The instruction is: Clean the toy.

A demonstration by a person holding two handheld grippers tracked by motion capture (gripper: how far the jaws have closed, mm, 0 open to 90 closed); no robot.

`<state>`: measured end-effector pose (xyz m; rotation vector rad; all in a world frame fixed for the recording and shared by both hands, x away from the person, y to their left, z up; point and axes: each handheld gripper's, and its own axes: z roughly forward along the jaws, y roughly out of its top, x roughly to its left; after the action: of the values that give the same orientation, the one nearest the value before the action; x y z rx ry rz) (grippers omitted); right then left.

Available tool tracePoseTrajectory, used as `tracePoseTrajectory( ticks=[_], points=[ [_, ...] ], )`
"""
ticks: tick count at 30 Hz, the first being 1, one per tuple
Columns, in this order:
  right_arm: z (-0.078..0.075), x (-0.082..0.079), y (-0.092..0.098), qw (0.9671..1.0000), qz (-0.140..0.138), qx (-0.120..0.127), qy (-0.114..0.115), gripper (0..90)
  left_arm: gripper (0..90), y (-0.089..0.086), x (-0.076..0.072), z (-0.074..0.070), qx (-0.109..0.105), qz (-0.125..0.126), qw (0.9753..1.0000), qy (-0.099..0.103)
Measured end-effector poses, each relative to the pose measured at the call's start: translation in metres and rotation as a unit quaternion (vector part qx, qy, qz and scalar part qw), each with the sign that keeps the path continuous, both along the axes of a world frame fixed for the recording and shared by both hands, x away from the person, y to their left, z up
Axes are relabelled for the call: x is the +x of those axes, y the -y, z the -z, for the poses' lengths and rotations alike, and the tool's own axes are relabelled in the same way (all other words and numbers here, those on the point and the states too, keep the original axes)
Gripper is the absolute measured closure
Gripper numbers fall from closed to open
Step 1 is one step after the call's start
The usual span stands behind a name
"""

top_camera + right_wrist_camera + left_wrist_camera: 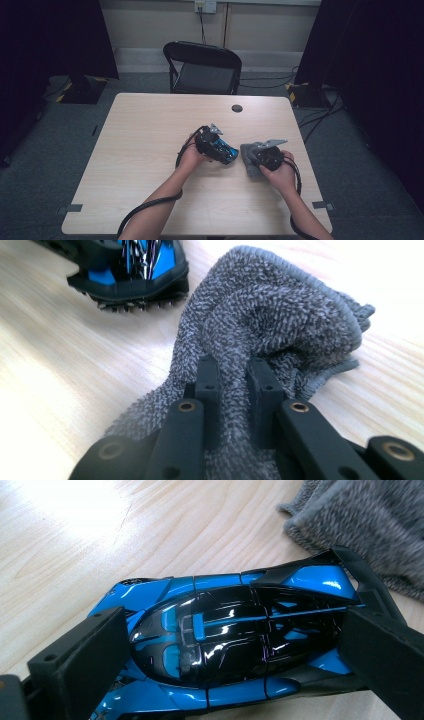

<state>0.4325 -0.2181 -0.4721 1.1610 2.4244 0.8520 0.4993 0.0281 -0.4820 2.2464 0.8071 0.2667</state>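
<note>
High view: held toy car (223,150) in left claw (220,146), grey cloth (251,159) in right claw (260,155), both on table (145,150) | Left claw view: squeezed car at both sides, cloth just beside | Right claw view: pinched cloth tight; wiping likely not started, car not yet touched.

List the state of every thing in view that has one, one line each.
Toy car: upright on the table, clamped end to end between the left gripper's jaws.
Grey cloth: bunched, pinched by the right gripper.
Left gripper: shut on the car.
Right gripper: shut on the cloth.
Folding chair: unfolded, unoccupied.
</note>
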Motion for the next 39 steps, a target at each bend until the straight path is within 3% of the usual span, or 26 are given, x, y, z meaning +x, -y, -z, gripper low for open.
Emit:
tracePoseTrajectory(
  ticks=[10,39],
  points=[
    [0.003,-0.005,-0.016,0.9995,-0.031,-0.004,-0.003,78.6,0.0,0.0,0.0,0.0,0.001,0.0,1.0,0.001],
    [0.004,-0.03,-0.047,0.9942,-0.099,0.034,-0.026,78.7,0.0,0.0,-0.001,0.001,-0.005,-0.007,1.0,0.004]
  ],
)
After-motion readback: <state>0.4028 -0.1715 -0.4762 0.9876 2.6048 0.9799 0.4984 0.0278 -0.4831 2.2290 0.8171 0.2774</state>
